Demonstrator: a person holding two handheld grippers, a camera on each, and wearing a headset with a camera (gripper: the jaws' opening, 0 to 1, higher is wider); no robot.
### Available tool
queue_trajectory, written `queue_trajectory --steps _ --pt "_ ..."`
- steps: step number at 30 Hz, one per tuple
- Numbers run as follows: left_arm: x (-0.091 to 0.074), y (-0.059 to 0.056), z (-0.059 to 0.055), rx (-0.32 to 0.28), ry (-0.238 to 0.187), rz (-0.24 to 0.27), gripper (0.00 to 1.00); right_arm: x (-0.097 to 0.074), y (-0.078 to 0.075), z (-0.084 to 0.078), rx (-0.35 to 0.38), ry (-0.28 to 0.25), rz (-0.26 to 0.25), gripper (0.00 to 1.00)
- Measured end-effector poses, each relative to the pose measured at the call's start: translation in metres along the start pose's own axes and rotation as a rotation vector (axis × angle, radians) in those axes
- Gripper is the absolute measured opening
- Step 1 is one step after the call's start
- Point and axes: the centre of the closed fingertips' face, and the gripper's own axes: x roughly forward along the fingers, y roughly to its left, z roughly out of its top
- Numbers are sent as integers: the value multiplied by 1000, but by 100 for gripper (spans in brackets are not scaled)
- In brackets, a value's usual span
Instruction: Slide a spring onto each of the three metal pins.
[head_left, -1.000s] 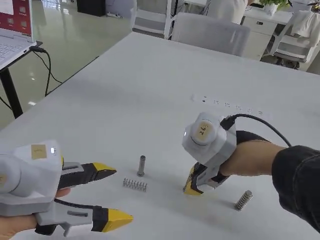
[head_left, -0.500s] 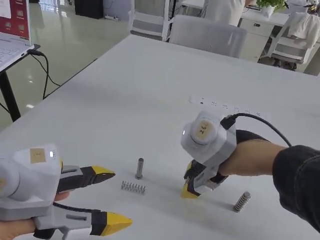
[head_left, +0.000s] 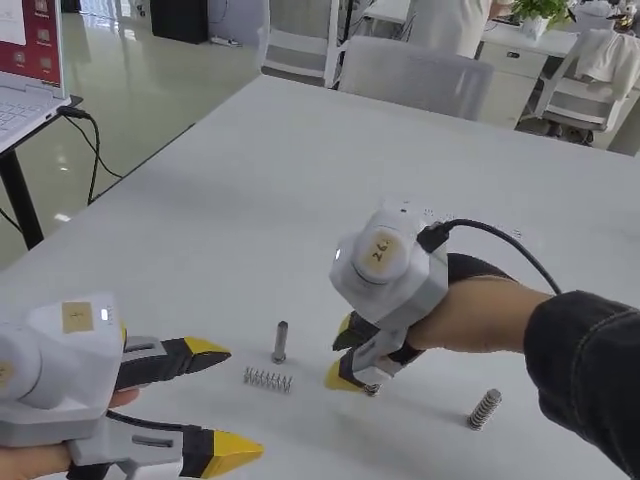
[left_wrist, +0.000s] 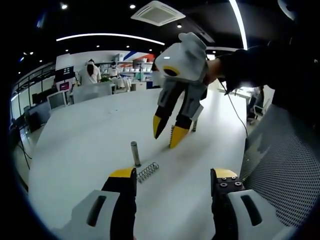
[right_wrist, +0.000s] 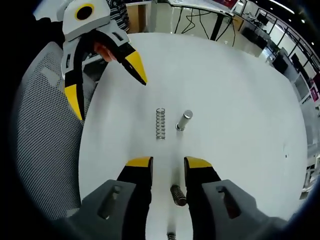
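White table, open laptop at left, grey chair behind, mesh chair

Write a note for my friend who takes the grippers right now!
Left gripper: open, holding nothing, near the loose spring lying by the bare upright pin.
Right gripper: open, jaws either side of a pin wearing a spring.
Another spring sits further right; pin inside, cannot tell.
Done: one pin at least. Left: put the loose spring on the bare pin.
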Motion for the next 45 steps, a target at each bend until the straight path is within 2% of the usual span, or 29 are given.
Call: queue_trajectory --steps 4,16,25,31,35,45 --pt "-1 0 -2 -5 -1 5 58 7 4 8 18 -26 17 24" --pt "-3 2 -5 -12 5 14 57 35 17 22 -20 -30 42 19" --pt "-7 4 -8 -17 9 25 56 46 12 23 -13 -19 32 18" --pt "-9 5 -8 -19 7 32 56 55 14 18 -16 13 40 18" --pt "-11 6 -9 -20 9 37 55 54 14 18 -22 11 39 13" --pt "-6 4 -8 -9 14 25 55 41 25 20 -17 8 47 13"
